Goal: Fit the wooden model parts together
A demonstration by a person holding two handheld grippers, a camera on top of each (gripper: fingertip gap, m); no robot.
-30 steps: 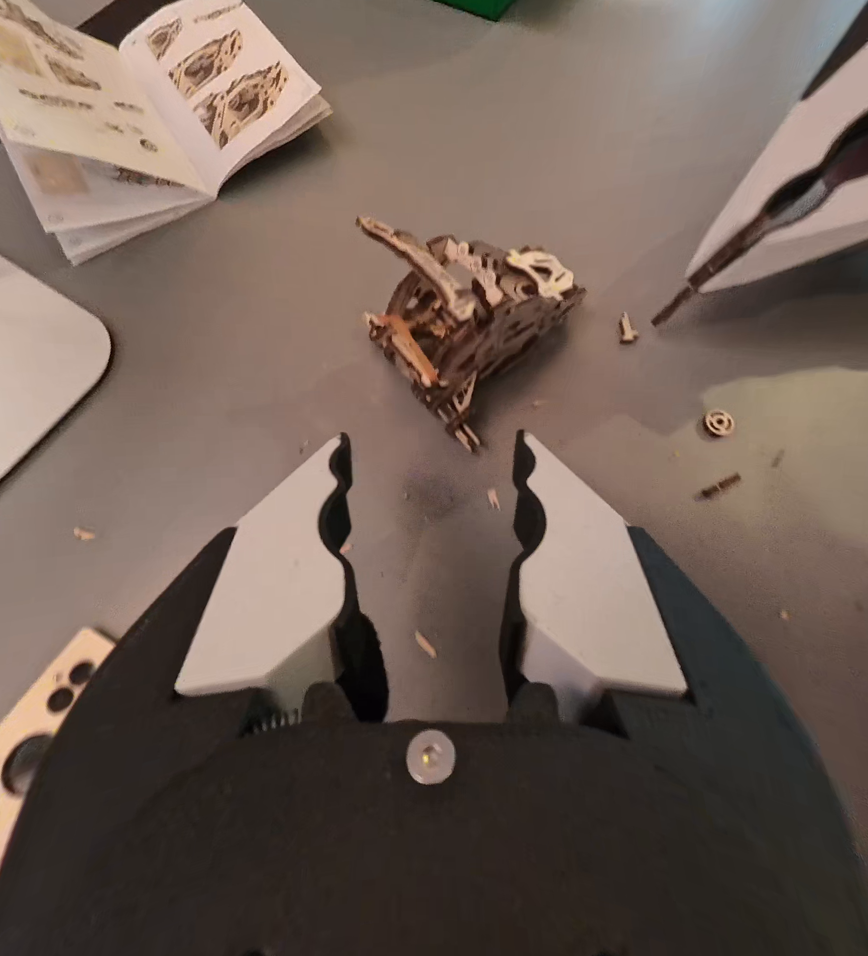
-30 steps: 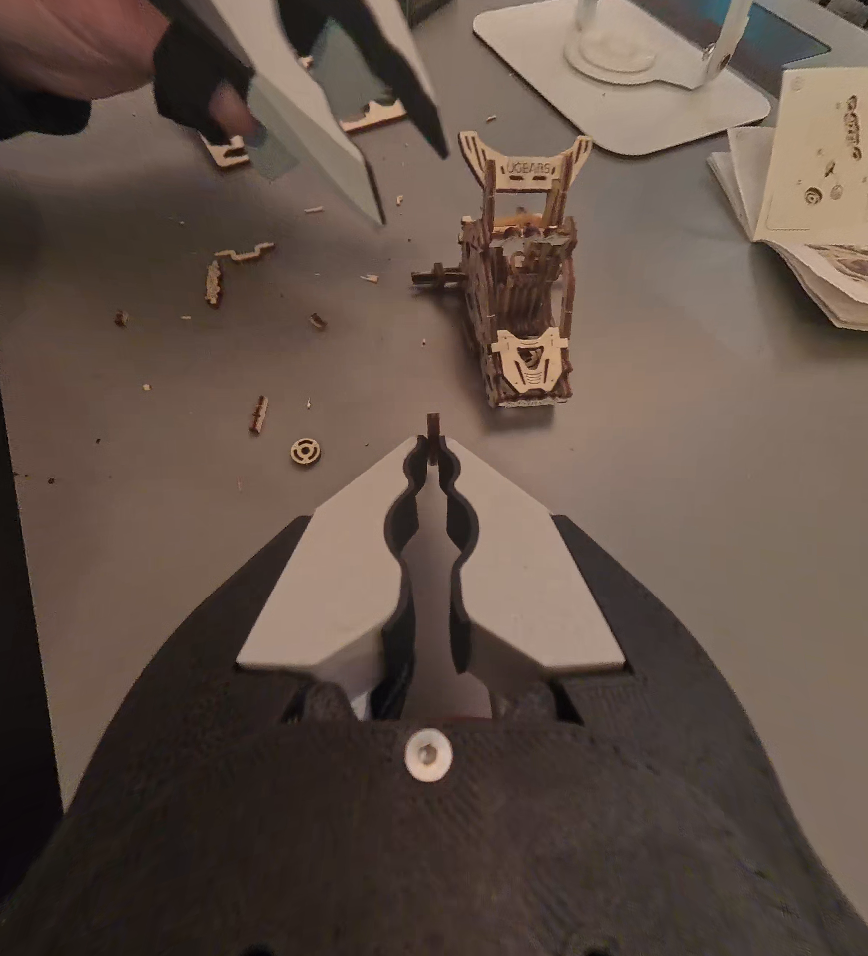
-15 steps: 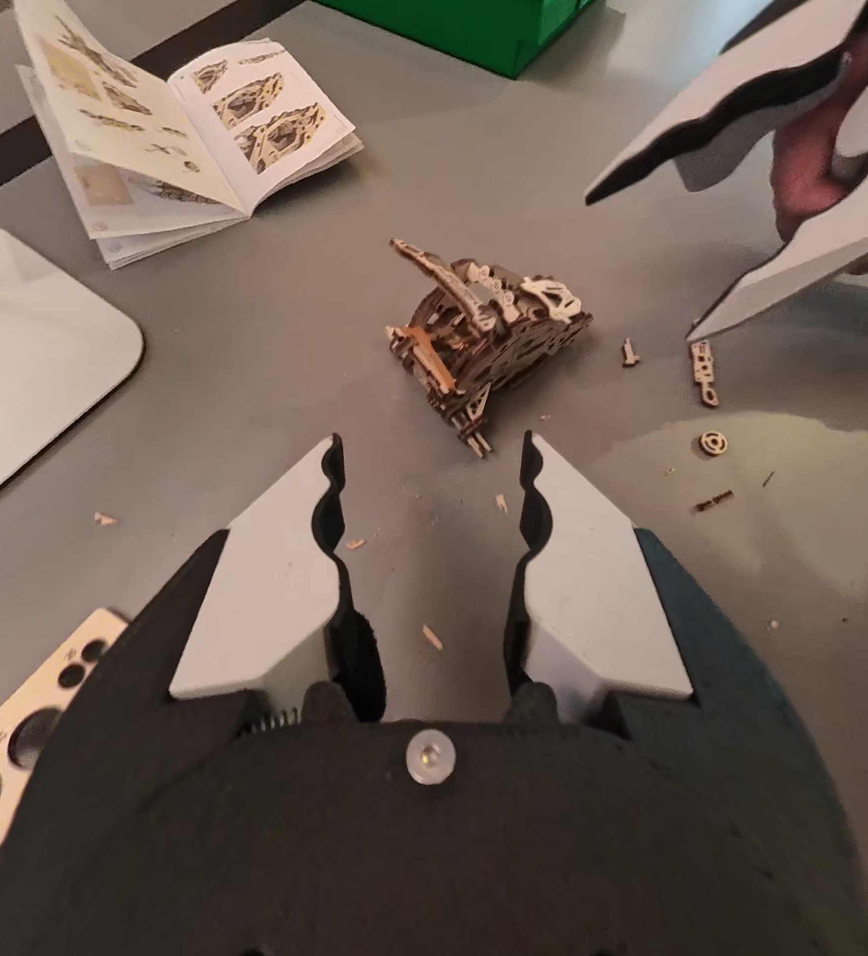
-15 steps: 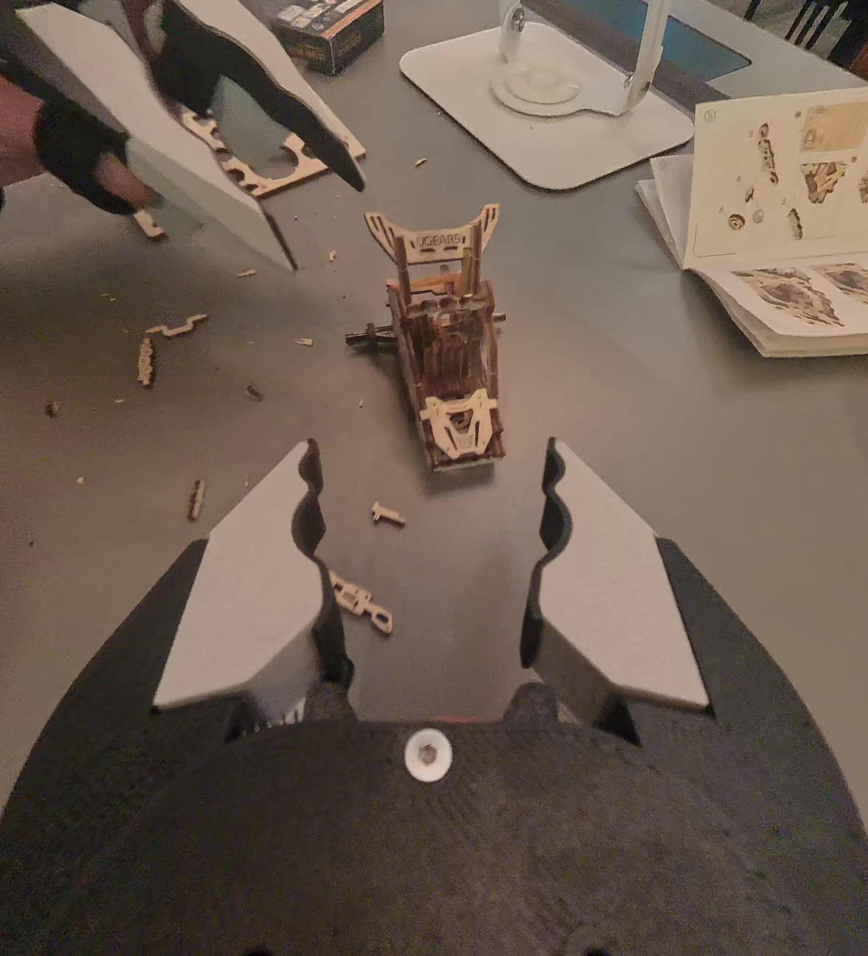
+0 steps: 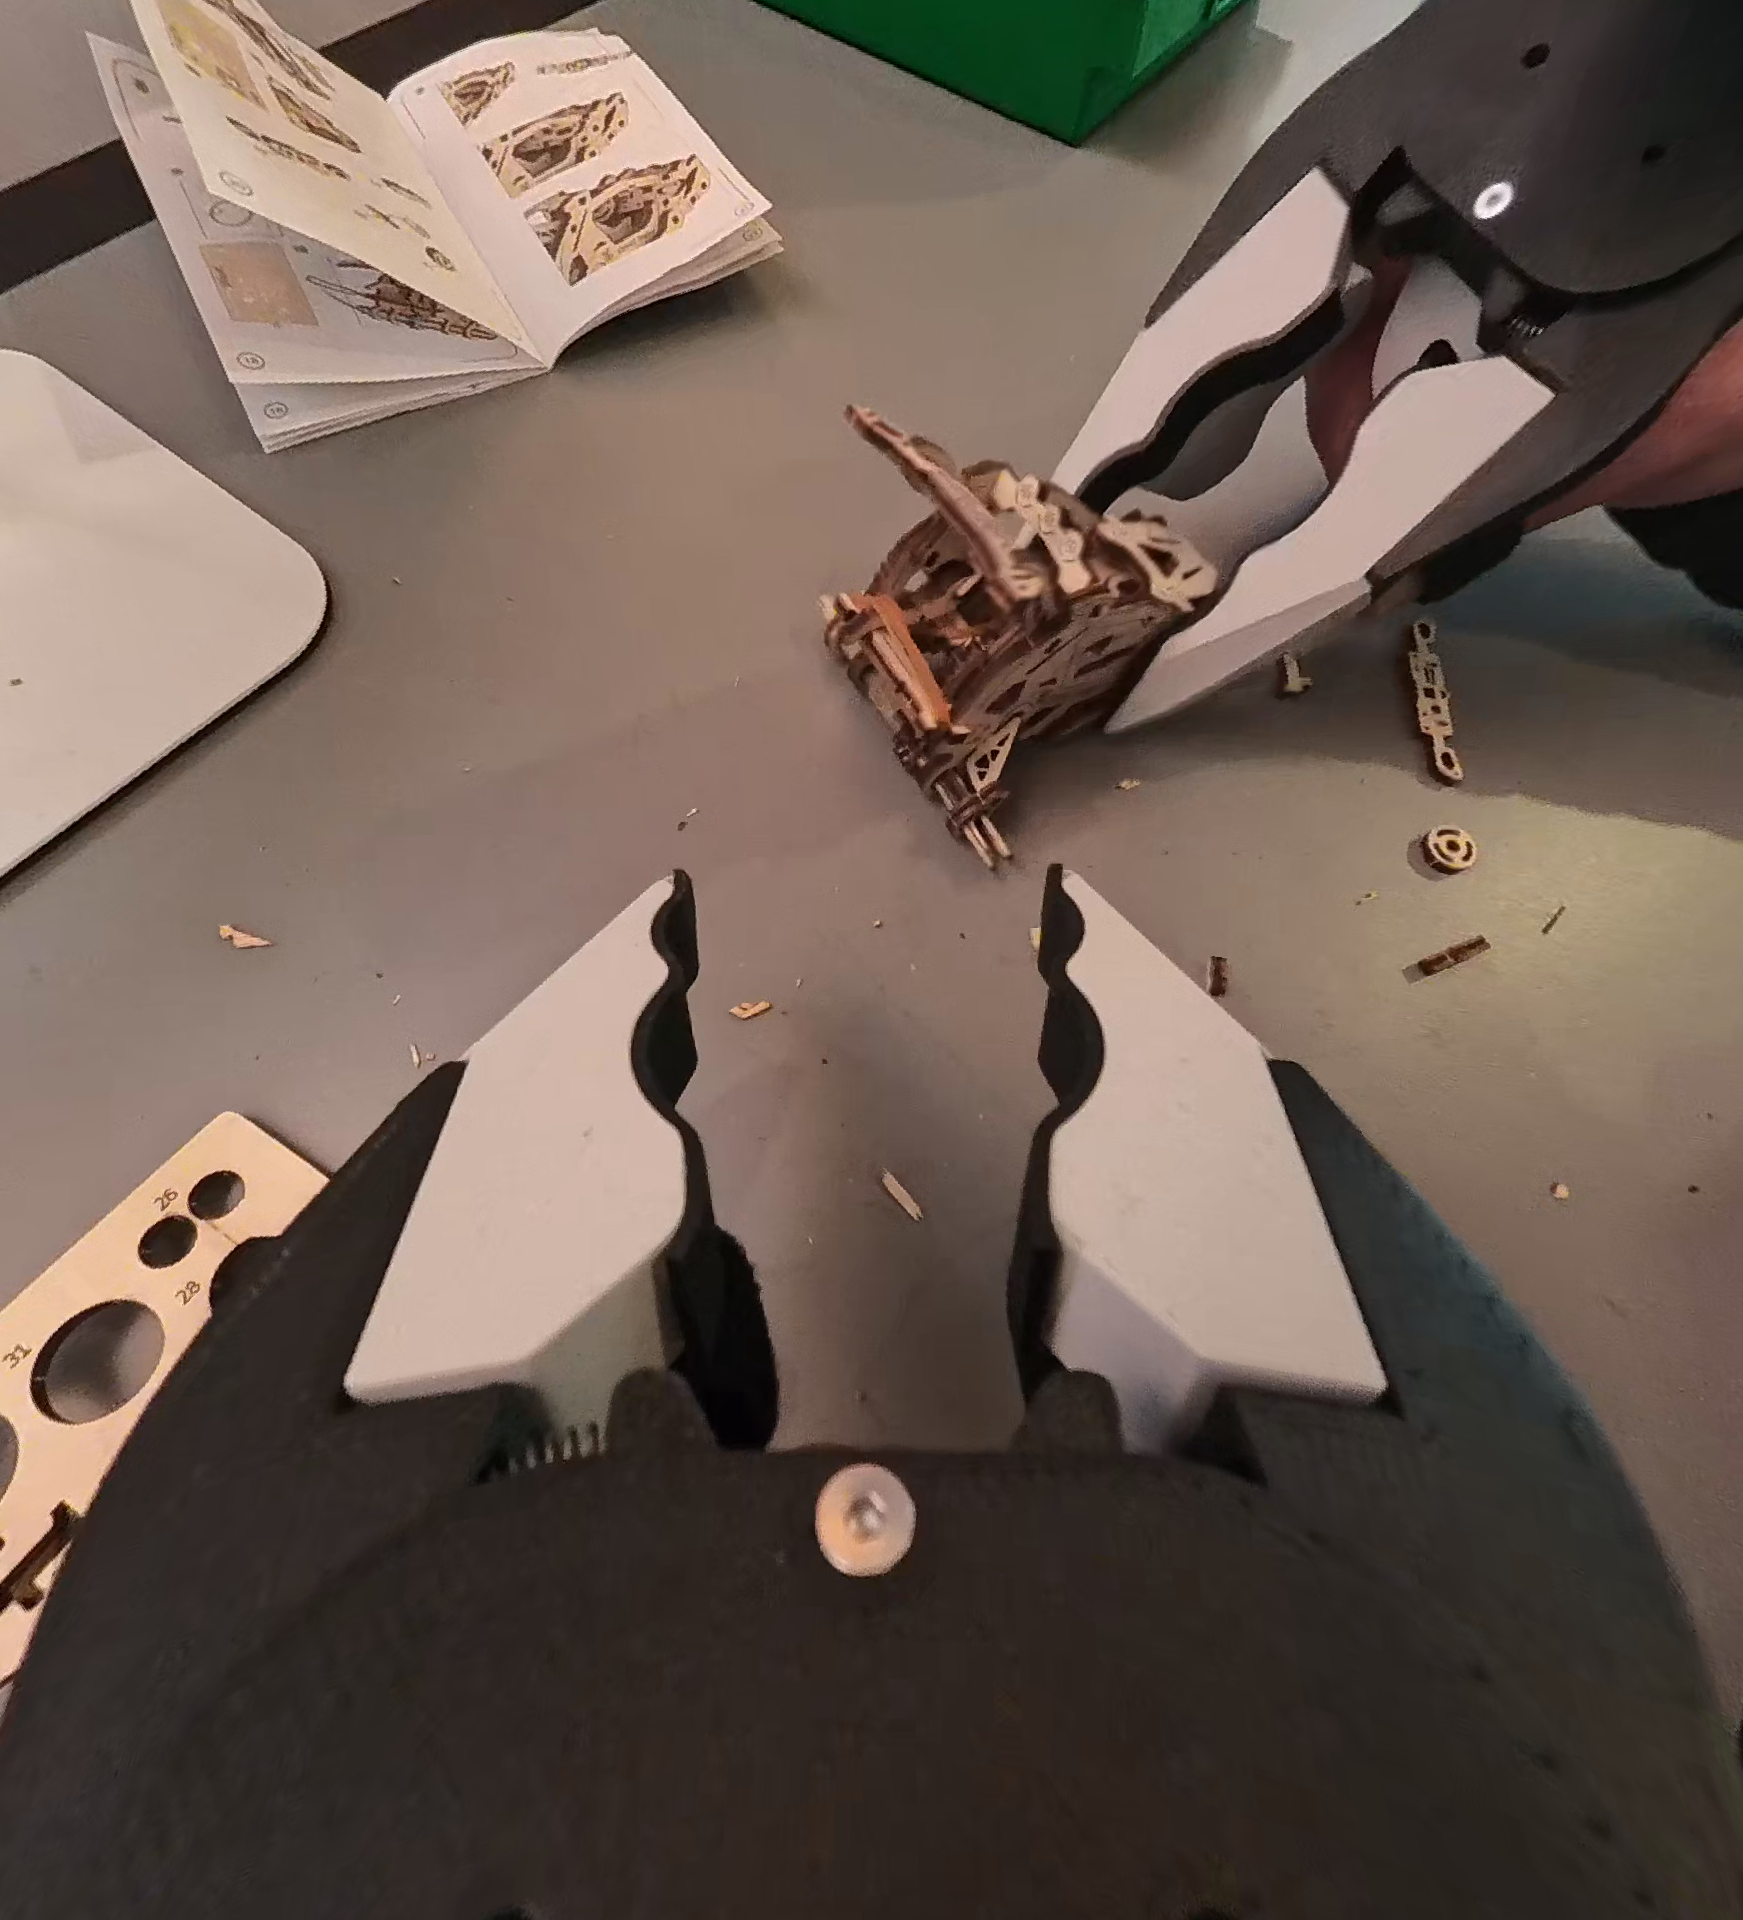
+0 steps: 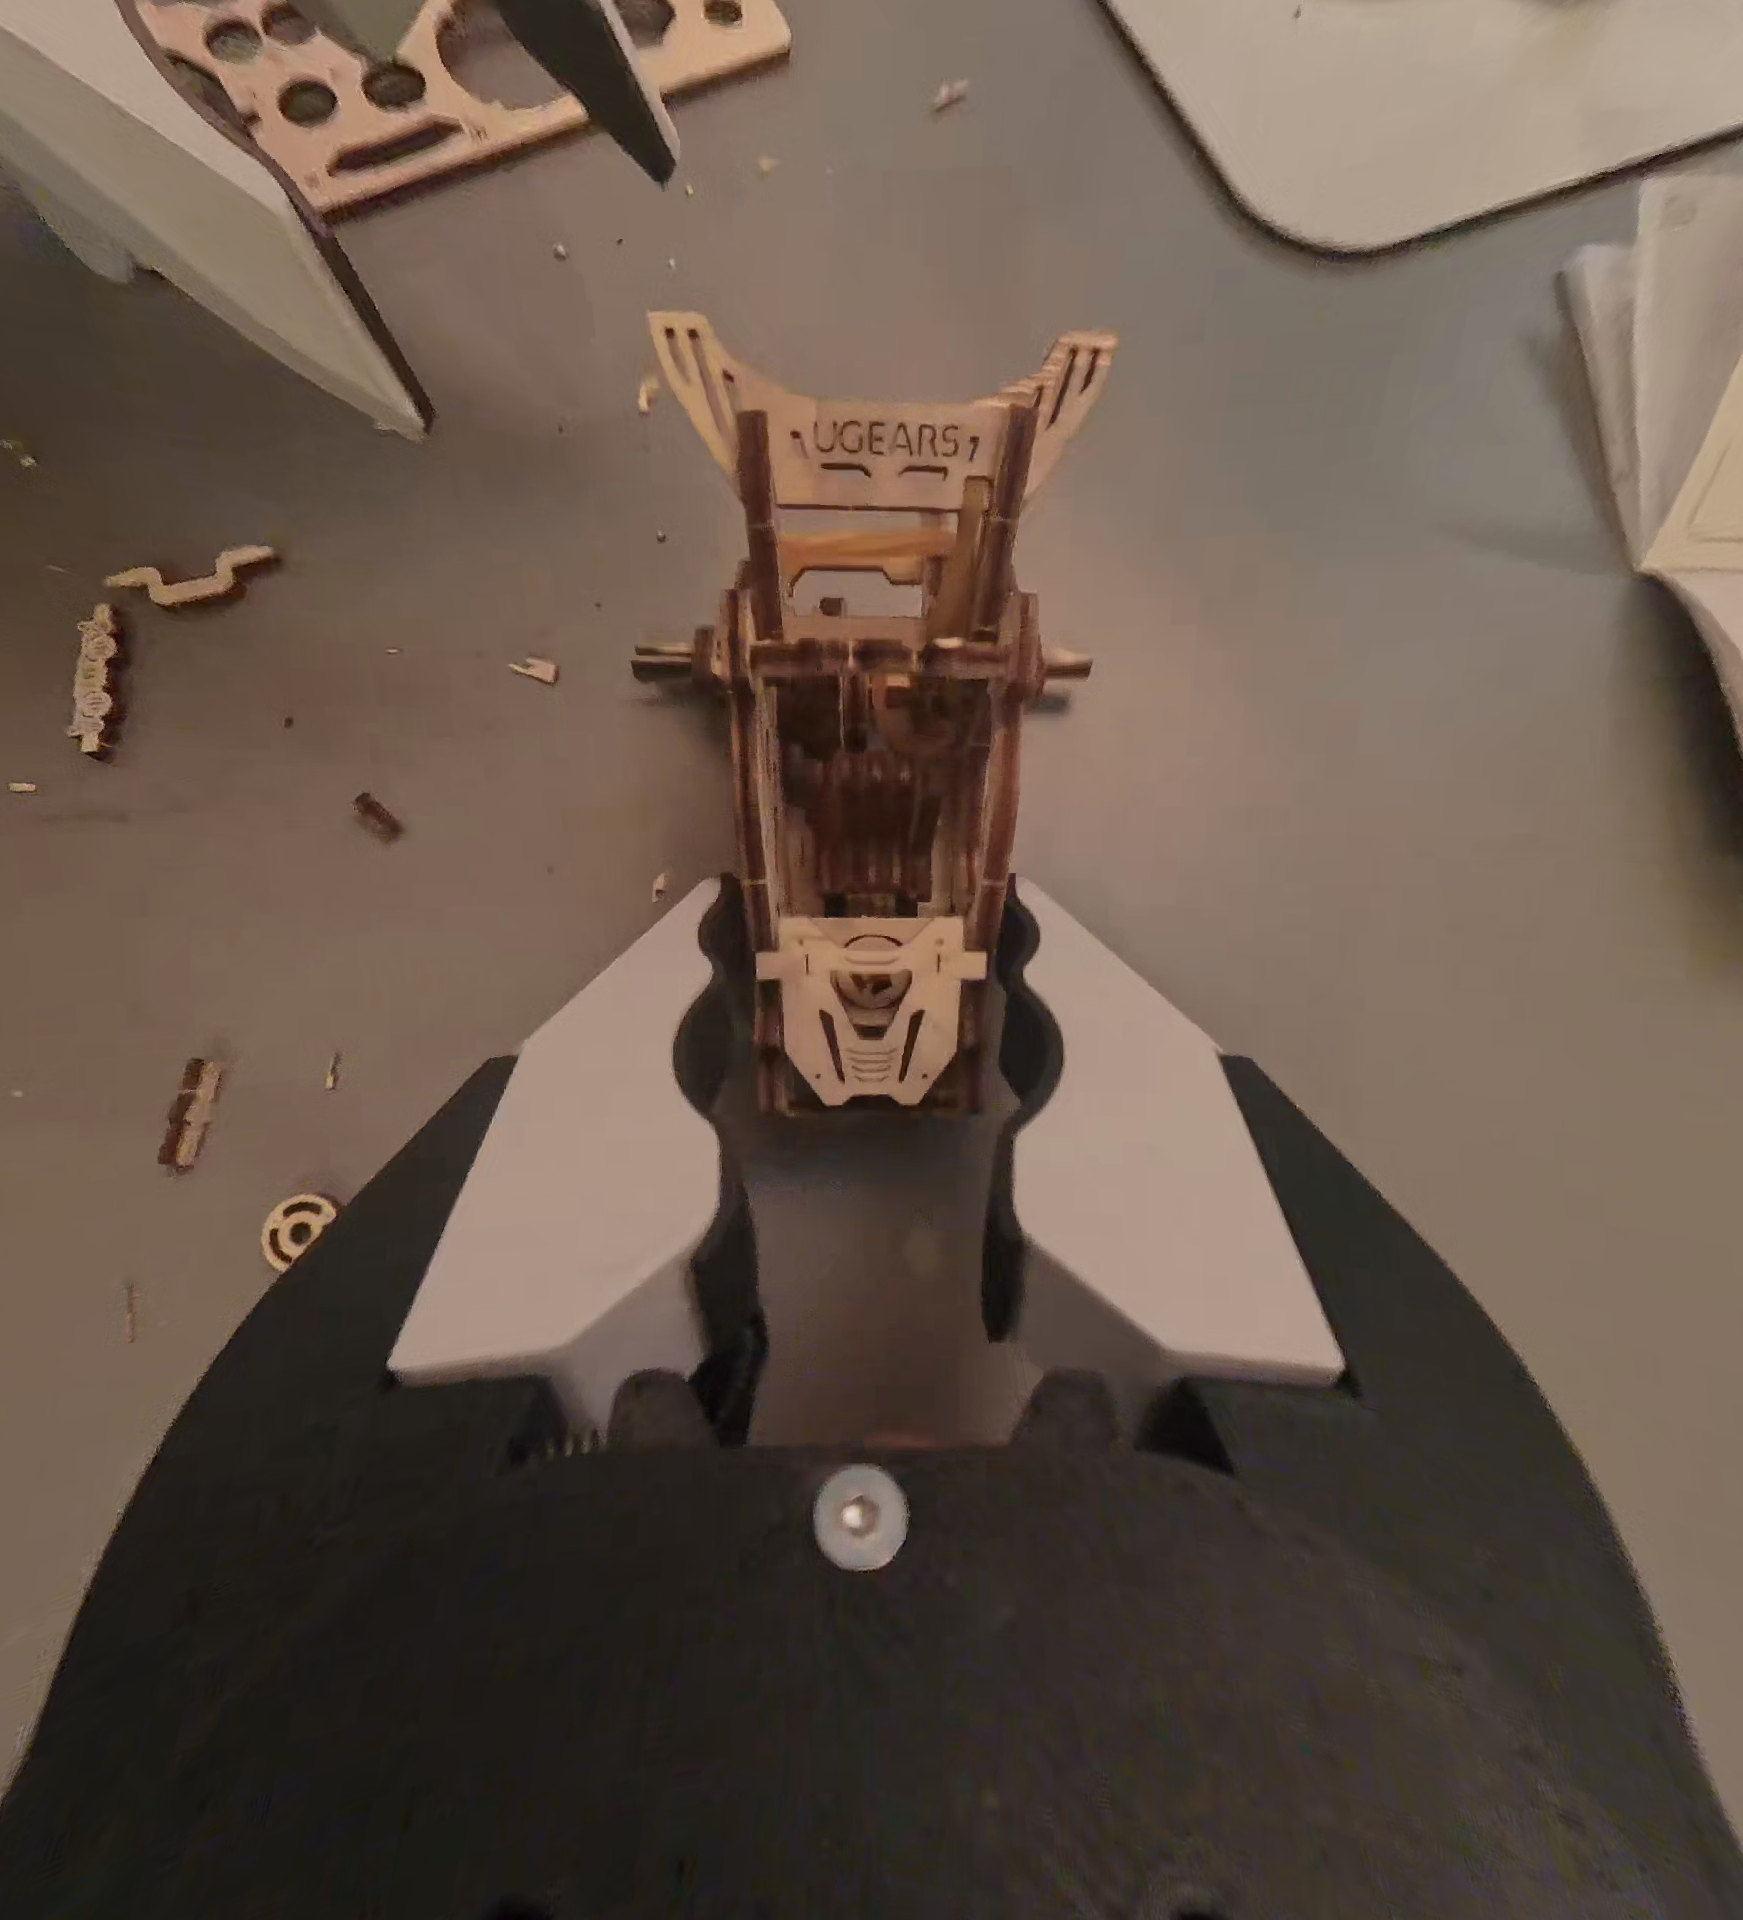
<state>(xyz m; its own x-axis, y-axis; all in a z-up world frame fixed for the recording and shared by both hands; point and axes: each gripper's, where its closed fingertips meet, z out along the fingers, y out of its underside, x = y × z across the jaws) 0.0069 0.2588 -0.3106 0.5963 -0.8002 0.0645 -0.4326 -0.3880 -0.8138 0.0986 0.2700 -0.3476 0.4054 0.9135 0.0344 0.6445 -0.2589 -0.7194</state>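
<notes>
The wooden model (image 6: 872, 790) is sitting on the grey table (image 6: 1366, 831). The right gripper (image 6: 869, 894) is reaching around the model's near end, one finger on each side. Its fingers are partly open, and it is hard to tell if they are squeezing the wood. The left gripper (image 5: 865, 883) is hanging wide open with nothing in it, near the model. A booklet (image 5: 451, 197) is lying open far left.

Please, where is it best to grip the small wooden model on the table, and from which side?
Probably the narrow front end of the wooden model, across its two flat side plates, coming in low along the table. The right hand-held gripper already straddles it there, avoiding the thin forked top and protruding axle.
</notes>
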